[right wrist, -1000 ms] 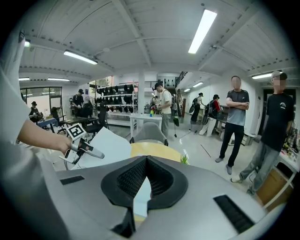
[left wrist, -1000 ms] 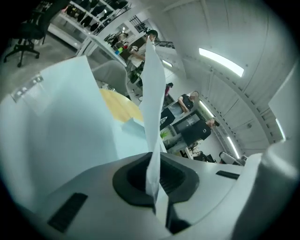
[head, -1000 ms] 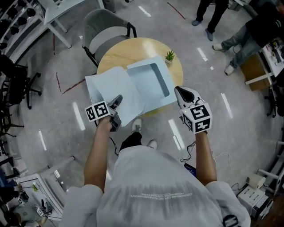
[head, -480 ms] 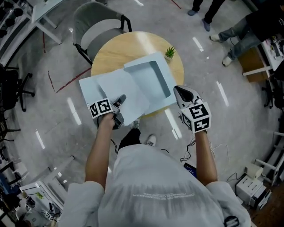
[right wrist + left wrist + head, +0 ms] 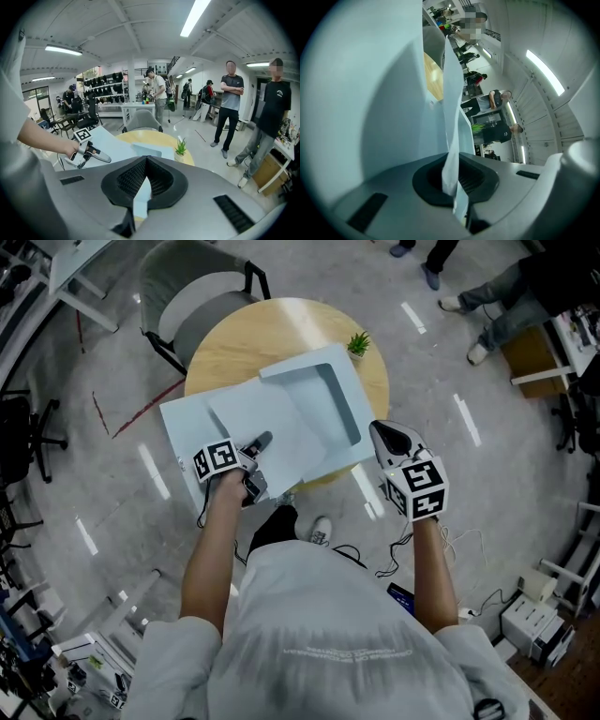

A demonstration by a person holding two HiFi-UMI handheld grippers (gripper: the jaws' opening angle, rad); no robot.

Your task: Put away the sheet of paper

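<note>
Round wooden counter [image 5: 272,338], upper centre: pale-blue paper sheet [image 5: 281,427] pinched in left gripper [image 5: 264,439] jaws; shallow pale-blue box [image 5: 292,379] apparently steadied for loading, edge clamped in right gripper [image 5: 378,430] jaws.

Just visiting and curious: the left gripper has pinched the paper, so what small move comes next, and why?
Probably carry the sheet of paper rightward over the tray. The left gripper is shut on its near edge, the sheet lies beside the tray's hollow, and the right gripper seems to pinch the tray's corner.
</note>
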